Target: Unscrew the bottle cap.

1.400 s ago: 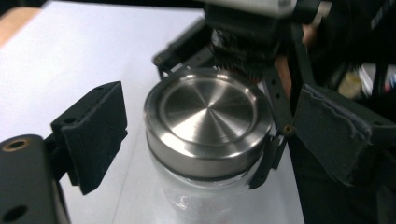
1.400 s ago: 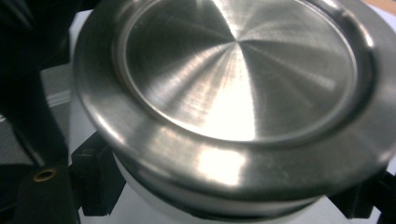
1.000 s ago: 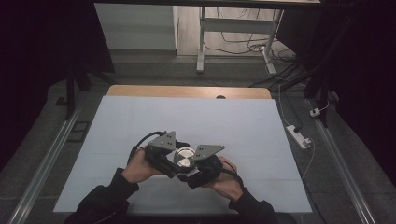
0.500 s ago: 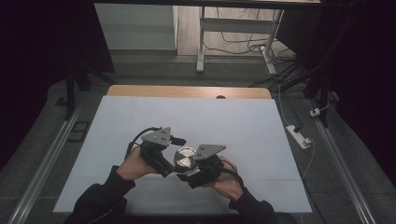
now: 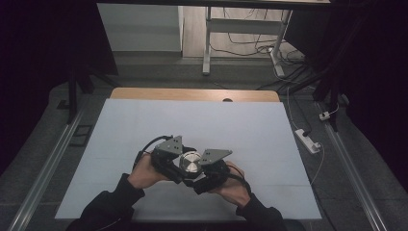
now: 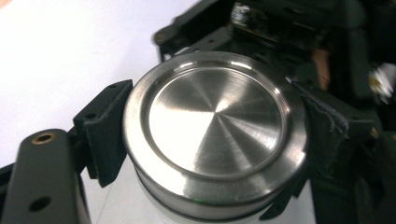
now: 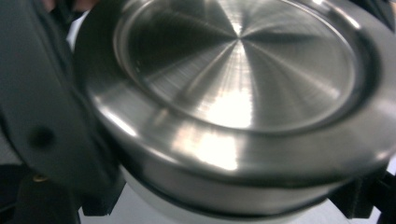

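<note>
A round container with a brushed steel lid [image 5: 190, 162] stands on the white table [image 5: 250, 125], near the front middle. Both hands hold grippers against it. In the left gripper view, the left gripper [image 6: 215, 135] is shut on the lid [image 6: 215, 116], with one ribbed pad [image 6: 105, 135] on its left rim and the other pad [image 6: 327, 126] on its right rim. The right gripper [image 7: 210, 200] sits just under the lid [image 7: 233, 70], its dark jaws on both sides of the white body [image 7: 154, 205]. In the high view, the left gripper [image 5: 179, 166] and right gripper [image 5: 198, 175] meet at the container.
A wooden strip [image 5: 192, 94] edges the table's far side. A white power strip [image 5: 308, 139] lies on the floor to the right, beside a metal rail [image 5: 351, 163]. Desk legs and cables [image 5: 250, 43] stand beyond the table.
The left hand and its gripper swung slightly left around the lid, then back toward it. The container and the right gripper stayed in place.
</note>
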